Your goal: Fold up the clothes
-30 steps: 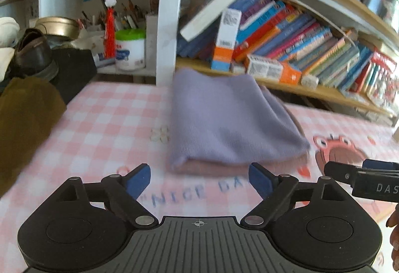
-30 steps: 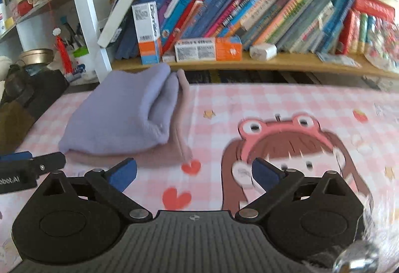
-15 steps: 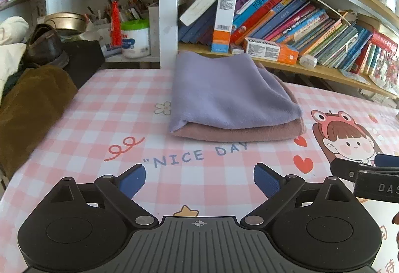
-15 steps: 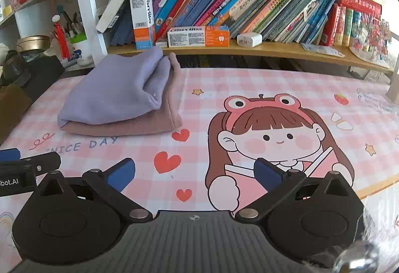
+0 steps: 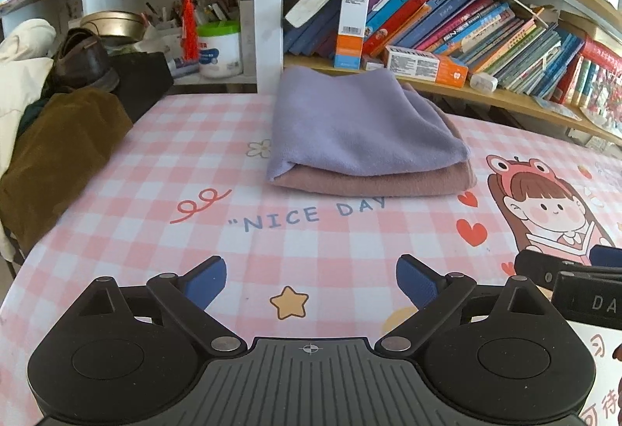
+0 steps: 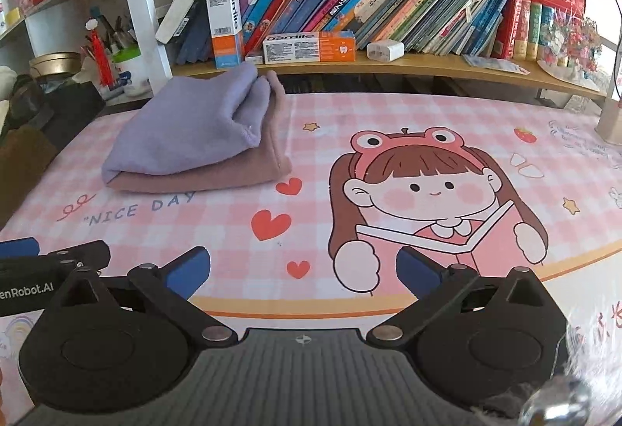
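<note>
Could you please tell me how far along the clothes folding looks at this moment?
Done: the lilac knit garment lies folded on the folded dusty-pink garment. In hand: nothing; the left gripper and right gripper are open above the pink checked tablecloth. Possibly left: the brown garment heaped at the table's edge.

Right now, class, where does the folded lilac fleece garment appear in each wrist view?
Left wrist view: folded lilac fleece garment, upper centre, on a folded dusty-pink garment.
Right wrist view: upper left, on the same pink garment.
Shared landmark: "NICE DAY" lettering printed on the cloth below the pile.
</note>
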